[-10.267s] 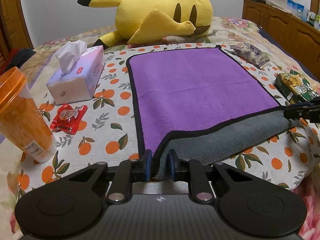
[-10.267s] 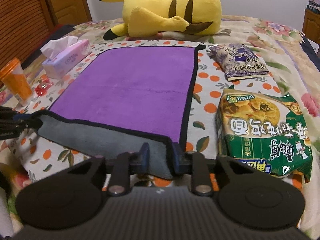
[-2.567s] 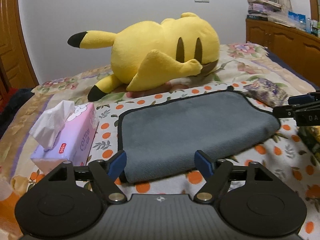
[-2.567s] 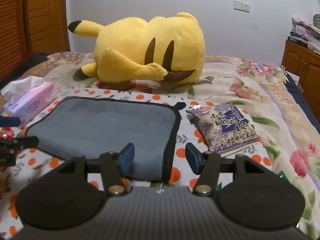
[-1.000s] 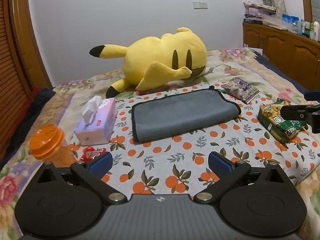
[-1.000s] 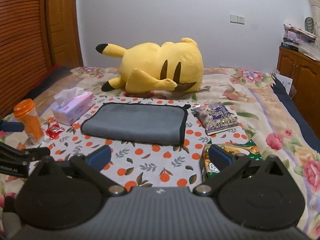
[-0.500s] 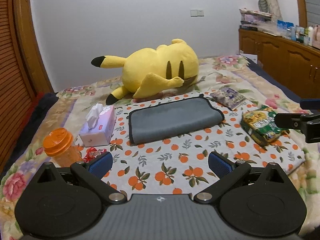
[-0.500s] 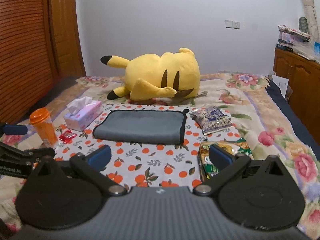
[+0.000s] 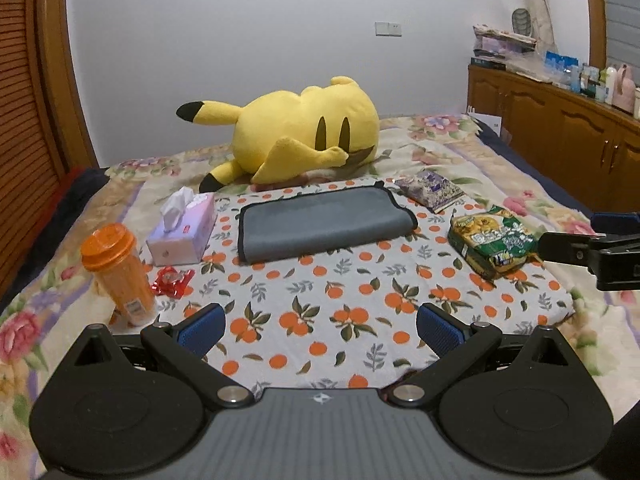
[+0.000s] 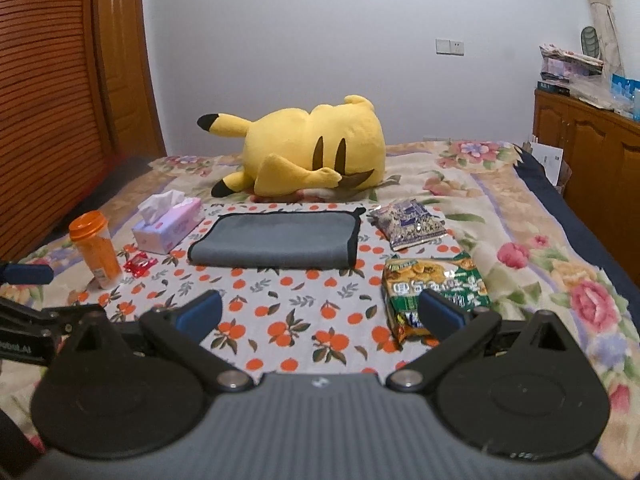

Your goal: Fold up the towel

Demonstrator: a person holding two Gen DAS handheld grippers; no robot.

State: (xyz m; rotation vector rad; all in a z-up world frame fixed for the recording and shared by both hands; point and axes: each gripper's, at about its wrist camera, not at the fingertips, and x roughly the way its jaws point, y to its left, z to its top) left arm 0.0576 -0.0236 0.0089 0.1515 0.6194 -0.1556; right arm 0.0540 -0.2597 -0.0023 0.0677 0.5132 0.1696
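Note:
The towel [image 9: 324, 226] lies folded in half, grey side up with a black hem, on the orange-print cloth [image 9: 340, 312] in front of the yellow plush. The right wrist view shows the same towel [image 10: 276, 242] flat and untouched. My left gripper [image 9: 320, 326] is open, well back from the towel near the cloth's front edge, with nothing between its blue pads. My right gripper [image 10: 320, 314] is open too, equally far back and holding nothing. The right gripper's body [image 9: 600, 250] pokes in at the right edge of the left wrist view.
A yellow plush [image 9: 304, 142] lies behind the towel. Left of it stand a pink tissue box [image 9: 182, 232], an orange cup [image 9: 118, 274] and a red wrapper [image 9: 172, 280]. A purple snack bag [image 9: 430, 190] and green snack bag [image 9: 492, 242] lie right. Wooden cabinets [image 9: 560, 140] line the right wall.
Both grippers let go of the towel after folding it, opened wide and pulled back and up from the bed. Over the last half second they backed off slightly more.

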